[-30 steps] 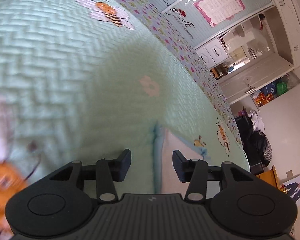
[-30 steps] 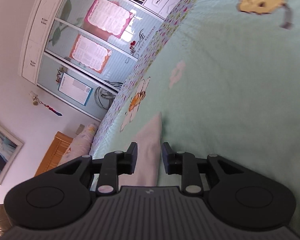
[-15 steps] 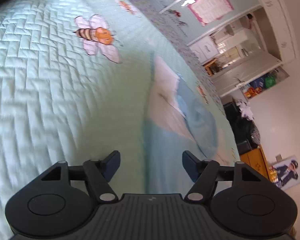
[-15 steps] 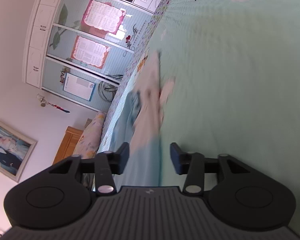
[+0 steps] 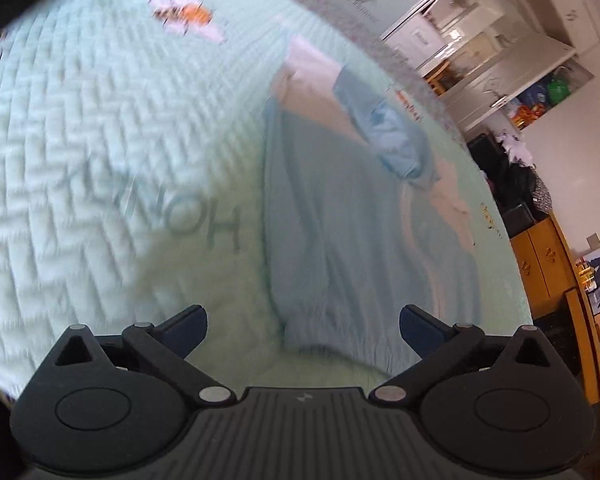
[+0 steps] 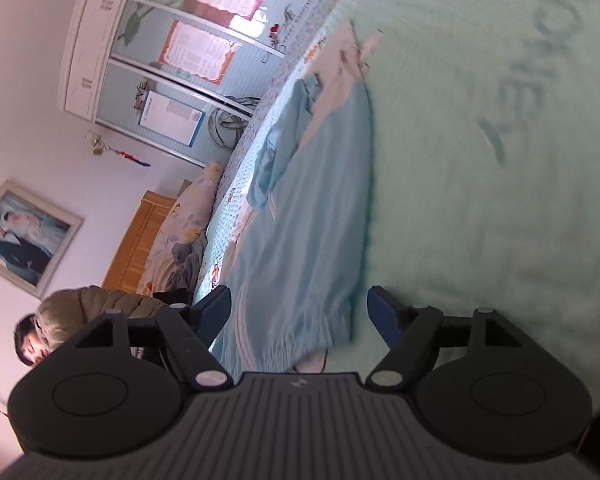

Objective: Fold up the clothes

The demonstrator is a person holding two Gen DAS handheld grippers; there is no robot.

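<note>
While both claws sit wide open with nothing between the pads, the garment is right in front of them. The left gripper (image 5: 302,322) at the bottom of its frame looks over the near hem of a light blue garment (image 5: 340,232), which runs up the middle of the frame on a mint quilted bedspread (image 5: 80,140). The right gripper (image 6: 299,310) has that same hem just past its fingers, with the cloth stretching toward the upper left. At the far end a blue sleeve (image 5: 384,128) lies across a pale pinkish part, so it looks partly folded, though blur hides the details.

My guess is the hem corners get pinched next. To do that well I'd bite only the garment's layers, not the quilt under it, grab both corners evenly, and lift together so the edge stays straight.
</note>
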